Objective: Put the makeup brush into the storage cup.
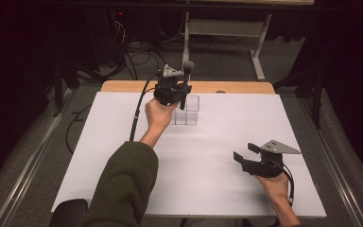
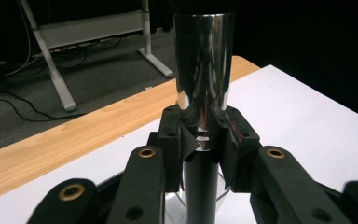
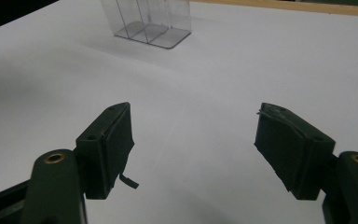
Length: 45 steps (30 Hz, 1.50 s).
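The clear compartmented holder point(image 1: 186, 110) is standing near the far edge of the white table point(image 1: 123, 142), with wide bare surface lying open toward the near and right edges. The left gripper point(image 1: 176, 91) is hovering over the holder, clamping a makeup brush point(image 2: 204, 88) upright by its black-and-chrome handle. The right gripper point(image 1: 246, 152) is resting low near the right edge, well apart from the holder, its jaws standing wide with nothing between them.

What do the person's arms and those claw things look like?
Each hand carries a black claw: the left claw and the right claw. Each has two chunky black fingers with brass-coloured rivets, a grey three-cornered plate on top, and a black cable trailing behind. The left arm wears a dark olive-green sleeve; the right forearm is bare.
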### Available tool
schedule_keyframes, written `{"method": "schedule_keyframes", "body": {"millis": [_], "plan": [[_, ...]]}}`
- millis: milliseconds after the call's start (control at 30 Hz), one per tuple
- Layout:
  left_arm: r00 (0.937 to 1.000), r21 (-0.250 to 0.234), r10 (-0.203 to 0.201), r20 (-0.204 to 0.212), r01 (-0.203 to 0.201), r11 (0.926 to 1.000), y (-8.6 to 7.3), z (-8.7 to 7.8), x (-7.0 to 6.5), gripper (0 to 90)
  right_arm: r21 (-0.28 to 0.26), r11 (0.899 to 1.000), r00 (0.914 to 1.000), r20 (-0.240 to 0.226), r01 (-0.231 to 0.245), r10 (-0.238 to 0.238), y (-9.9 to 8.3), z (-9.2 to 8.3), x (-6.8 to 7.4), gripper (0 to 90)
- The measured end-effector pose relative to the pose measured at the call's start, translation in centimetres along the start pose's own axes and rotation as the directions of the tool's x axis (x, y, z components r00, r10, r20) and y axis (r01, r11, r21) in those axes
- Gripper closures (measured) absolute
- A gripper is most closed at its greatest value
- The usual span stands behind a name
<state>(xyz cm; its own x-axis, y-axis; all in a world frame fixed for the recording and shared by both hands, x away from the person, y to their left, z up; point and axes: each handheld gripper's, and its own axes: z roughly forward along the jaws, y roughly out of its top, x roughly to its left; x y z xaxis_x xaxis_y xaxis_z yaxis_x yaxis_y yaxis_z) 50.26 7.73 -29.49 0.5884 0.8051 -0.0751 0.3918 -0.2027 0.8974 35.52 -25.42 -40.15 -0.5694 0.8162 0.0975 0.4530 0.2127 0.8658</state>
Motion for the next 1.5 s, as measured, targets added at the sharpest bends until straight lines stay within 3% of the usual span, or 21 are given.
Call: {"method": "schedule_keyframes", "body": {"millis": [100, 367, 600, 700, 900, 1500], "plan": [[0.9999, 0.011, 0.01, -0.003, -0.01, 0.9999, 0.0, 0.4, 0.2, 71.5, 0.001, 1.0, 1.0, -0.003, 0.001, -0.001, 0.0, 0.0, 0.0, 29.2], [0.9996, 0.013, -0.022, -0.015, 0.022, 0.9997, 0.0, 1.5, 0.8, 71.5, 0.006, 1.0, 1.0, -0.007, 0.002, -0.001, 0.0, 0.2, 0.1, 29.4], [0.9992, 0.006, -0.024, -0.031, 0.024, 0.9997, 0.4, 2.3, 0.8, 71.5, 0.005, 1.0, 0.9999, -0.01, 0.01, -0.01, 0.0, 0.2, 0.2, 29.5], [0.9986, 0.019, -0.007, -0.052, 0.008, 0.9998, 0.3, 2.7, 0.8, 71.5, 0.001, 1.0, 0.9999, -0.013, 0.009, -0.009, 0.0, 0.2, 0.2, 29.5], [0.9977, 0.04, -0.014, -0.066, 0.017, 0.999, -0.1, 3.1, 1.3, 71.4, 0.001, 1.0, 0.9999, -0.011, 0.013, -0.013, 0.0, 0.2, 0.2, 29.2], [0.9985, 0.094, -0.012, -0.053, 0.017, 0.9954, -0.9, 3.3, 1.4, 71.5, 0.007, 1.0, 0.9999, -0.015, 0.007, -0.007, 0.0, 0.3, 0.3, 29.0]]}}
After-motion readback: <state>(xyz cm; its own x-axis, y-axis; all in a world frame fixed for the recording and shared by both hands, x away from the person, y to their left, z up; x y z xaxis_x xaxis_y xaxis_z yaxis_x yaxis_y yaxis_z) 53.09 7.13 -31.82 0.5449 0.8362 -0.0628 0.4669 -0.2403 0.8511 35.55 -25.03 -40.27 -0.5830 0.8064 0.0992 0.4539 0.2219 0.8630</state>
